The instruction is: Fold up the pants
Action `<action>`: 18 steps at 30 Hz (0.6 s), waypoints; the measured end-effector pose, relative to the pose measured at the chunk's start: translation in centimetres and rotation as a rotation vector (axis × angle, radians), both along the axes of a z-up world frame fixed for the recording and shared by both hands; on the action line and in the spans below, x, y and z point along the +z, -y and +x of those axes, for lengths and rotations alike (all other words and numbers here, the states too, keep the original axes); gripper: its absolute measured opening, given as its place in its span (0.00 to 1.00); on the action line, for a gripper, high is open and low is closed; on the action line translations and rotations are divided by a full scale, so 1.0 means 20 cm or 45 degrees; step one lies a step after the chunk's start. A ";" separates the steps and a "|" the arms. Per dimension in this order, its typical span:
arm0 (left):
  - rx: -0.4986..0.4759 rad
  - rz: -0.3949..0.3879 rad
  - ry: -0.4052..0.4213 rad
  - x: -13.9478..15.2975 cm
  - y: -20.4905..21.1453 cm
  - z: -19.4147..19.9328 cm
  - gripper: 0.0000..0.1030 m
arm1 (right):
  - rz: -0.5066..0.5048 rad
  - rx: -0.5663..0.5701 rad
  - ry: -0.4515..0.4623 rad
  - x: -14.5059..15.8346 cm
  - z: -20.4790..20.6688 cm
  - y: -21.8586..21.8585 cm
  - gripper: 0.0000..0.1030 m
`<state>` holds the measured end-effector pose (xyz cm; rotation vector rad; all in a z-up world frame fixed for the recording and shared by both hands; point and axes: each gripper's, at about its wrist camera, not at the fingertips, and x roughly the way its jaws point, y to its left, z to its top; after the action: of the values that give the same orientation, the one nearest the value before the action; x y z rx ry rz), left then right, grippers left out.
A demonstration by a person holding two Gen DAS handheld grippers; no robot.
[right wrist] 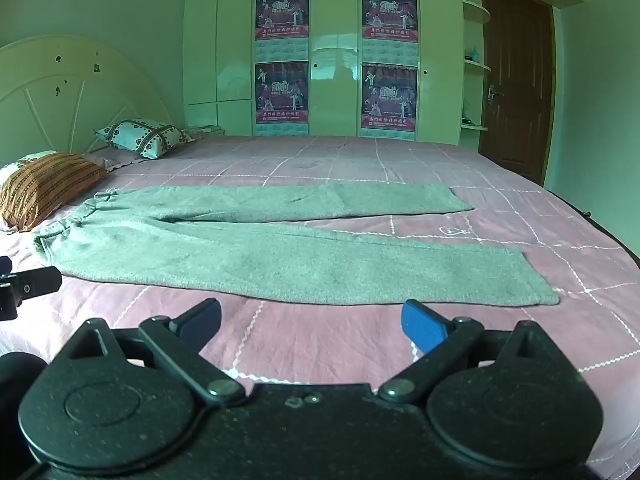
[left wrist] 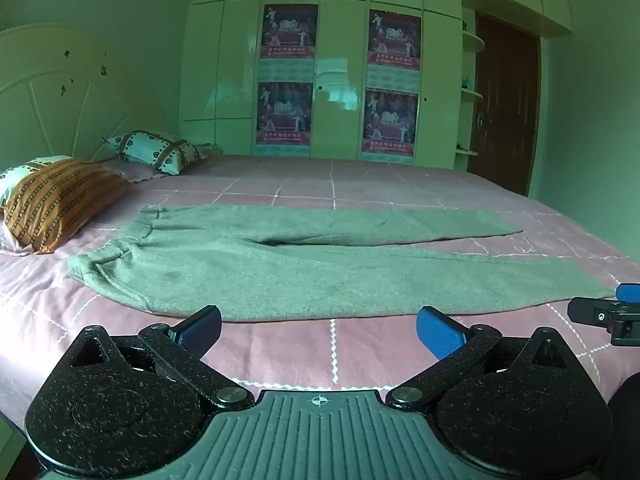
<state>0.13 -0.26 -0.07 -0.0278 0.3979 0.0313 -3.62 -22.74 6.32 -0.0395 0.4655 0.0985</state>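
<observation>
I see the soft grey-green pants (left wrist: 304,264) flat near the pink checked bed's (left wrist: 360,344) front edge. My left tongs (left wrist: 318,330) and right tongs (right wrist: 312,320) gape, empty. Only the right view shows both hems.

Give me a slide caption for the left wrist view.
Open left tongs face gray pants spread flat on a pink bed.

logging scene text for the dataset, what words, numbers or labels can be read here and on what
"2010": on each of the four posters on the wardrobe doors.
Chinese lines on the posters' red bands, and the calendar grids beneath: too small and blurred to read.
Pants, bedsheet, pillows, left gripper, right gripper: no text seen.
</observation>
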 end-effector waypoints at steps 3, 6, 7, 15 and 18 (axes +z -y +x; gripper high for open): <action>0.003 -0.005 -0.006 0.00 0.00 0.01 1.00 | -0.001 -0.002 0.000 0.00 0.00 0.00 0.89; 0.003 -0.005 -0.006 0.01 0.00 0.00 1.00 | -0.001 -0.002 -0.001 0.00 0.00 0.00 0.89; 0.002 -0.007 -0.008 0.01 0.01 0.00 1.00 | -0.001 -0.001 0.000 0.00 0.00 0.00 0.89; 0.004 -0.004 -0.003 -0.01 -0.01 0.00 1.00 | 0.002 -0.002 -0.004 0.00 0.00 0.00 0.89; 0.005 -0.002 -0.003 -0.01 -0.01 0.00 1.00 | 0.002 -0.001 -0.004 0.00 0.00 0.00 0.89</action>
<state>0.18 -0.05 -0.27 -0.0299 0.4001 0.0351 -3.62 -22.76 6.34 -0.0377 0.4683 0.0984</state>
